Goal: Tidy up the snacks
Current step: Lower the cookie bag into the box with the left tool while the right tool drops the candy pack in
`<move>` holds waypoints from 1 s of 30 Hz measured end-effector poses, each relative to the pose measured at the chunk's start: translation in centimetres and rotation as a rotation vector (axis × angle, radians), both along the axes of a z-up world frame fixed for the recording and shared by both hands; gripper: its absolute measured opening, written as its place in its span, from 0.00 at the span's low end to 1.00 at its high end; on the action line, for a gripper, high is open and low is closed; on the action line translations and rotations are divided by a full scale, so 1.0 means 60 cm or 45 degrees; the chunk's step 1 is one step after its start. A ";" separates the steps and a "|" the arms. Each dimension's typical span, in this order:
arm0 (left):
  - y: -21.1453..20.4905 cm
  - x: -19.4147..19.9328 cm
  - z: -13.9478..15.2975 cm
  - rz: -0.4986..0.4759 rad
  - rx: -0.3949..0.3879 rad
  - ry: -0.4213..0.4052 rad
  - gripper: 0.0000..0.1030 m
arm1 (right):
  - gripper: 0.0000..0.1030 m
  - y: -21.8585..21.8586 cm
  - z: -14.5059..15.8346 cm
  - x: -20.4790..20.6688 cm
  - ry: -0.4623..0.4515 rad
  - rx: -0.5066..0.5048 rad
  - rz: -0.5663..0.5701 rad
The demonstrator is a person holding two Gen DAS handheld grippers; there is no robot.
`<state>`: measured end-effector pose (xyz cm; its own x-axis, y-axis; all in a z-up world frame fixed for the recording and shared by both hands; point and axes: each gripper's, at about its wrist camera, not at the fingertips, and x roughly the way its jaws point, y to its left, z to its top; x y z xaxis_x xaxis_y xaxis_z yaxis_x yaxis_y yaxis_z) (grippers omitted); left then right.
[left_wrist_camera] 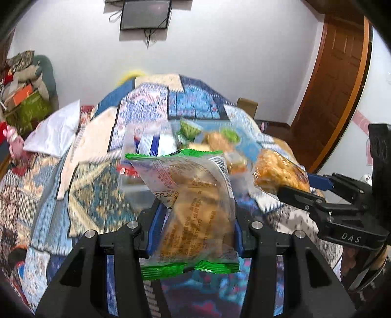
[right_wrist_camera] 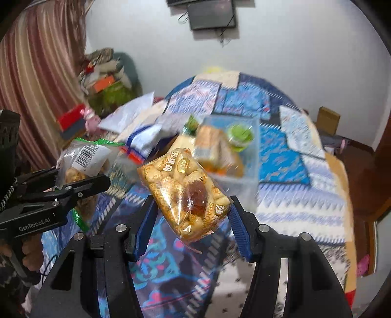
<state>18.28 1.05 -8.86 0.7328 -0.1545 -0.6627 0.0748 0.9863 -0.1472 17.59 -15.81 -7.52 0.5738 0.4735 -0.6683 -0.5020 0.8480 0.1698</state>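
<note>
Snacks are held in both grippers above a bed covered with a blue patchwork quilt [right_wrist_camera: 281, 161]. A clear packet with green crimped ends [left_wrist_camera: 193, 208], holding a pale brown pastry, is clamped between the blue pads of the left gripper [left_wrist_camera: 193, 215], whose fingers are closed against its sides; in the right wrist view the same packet [right_wrist_camera: 80, 159] is seen with its barcode label, pinched in the left gripper [right_wrist_camera: 70, 183] at the left edge. A clear packet of golden puffed-rice cake [right_wrist_camera: 185, 193], printed with yellow characters and showing a dark reddish lump inside, is grasped between the blue pads of the right gripper [right_wrist_camera: 190, 212]. In the left wrist view that cake packet [left_wrist_camera: 278, 173] is seen sticking out of the right gripper [left_wrist_camera: 300, 188] at the right.

Behind the held packets, a clear plastic bin [right_wrist_camera: 246, 181] rests on the quilt; a green jelly cup [right_wrist_camera: 239, 134] and several wrapped pastries lie in it, blurred. A blue-and-white snack bag [right_wrist_camera: 146, 139] lies just left of the bin. A dark wall-mounted screen [left_wrist_camera: 145, 14] hangs above the bed, and a wooden door [left_wrist_camera: 334, 85] stands to the right.
</note>
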 end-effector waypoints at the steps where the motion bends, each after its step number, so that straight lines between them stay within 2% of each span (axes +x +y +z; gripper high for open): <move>1: -0.002 0.009 0.006 -0.001 0.002 -0.010 0.46 | 0.53 -0.004 0.004 0.007 -0.007 0.010 -0.018; 7: -0.005 0.075 0.026 -0.007 -0.017 -0.031 0.46 | 0.53 -0.020 0.009 0.051 -0.027 0.042 -0.101; 11: -0.012 0.112 0.025 -0.003 0.013 -0.034 0.46 | 0.53 -0.028 0.011 0.080 -0.035 0.064 -0.140; 16: -0.021 0.152 0.010 -0.005 0.023 -0.021 0.46 | 0.53 -0.026 0.006 0.114 -0.044 0.078 -0.178; 26: -0.031 0.207 -0.031 0.006 0.055 0.020 0.46 | 0.53 -0.013 -0.033 0.154 0.015 0.076 -0.196; 29: -0.031 0.213 -0.038 0.010 0.065 0.029 0.52 | 0.55 -0.011 -0.032 0.154 0.007 0.052 -0.195; 30: -0.031 0.213 -0.039 0.011 0.062 0.031 0.59 | 0.55 -0.011 -0.032 0.154 0.006 0.048 -0.197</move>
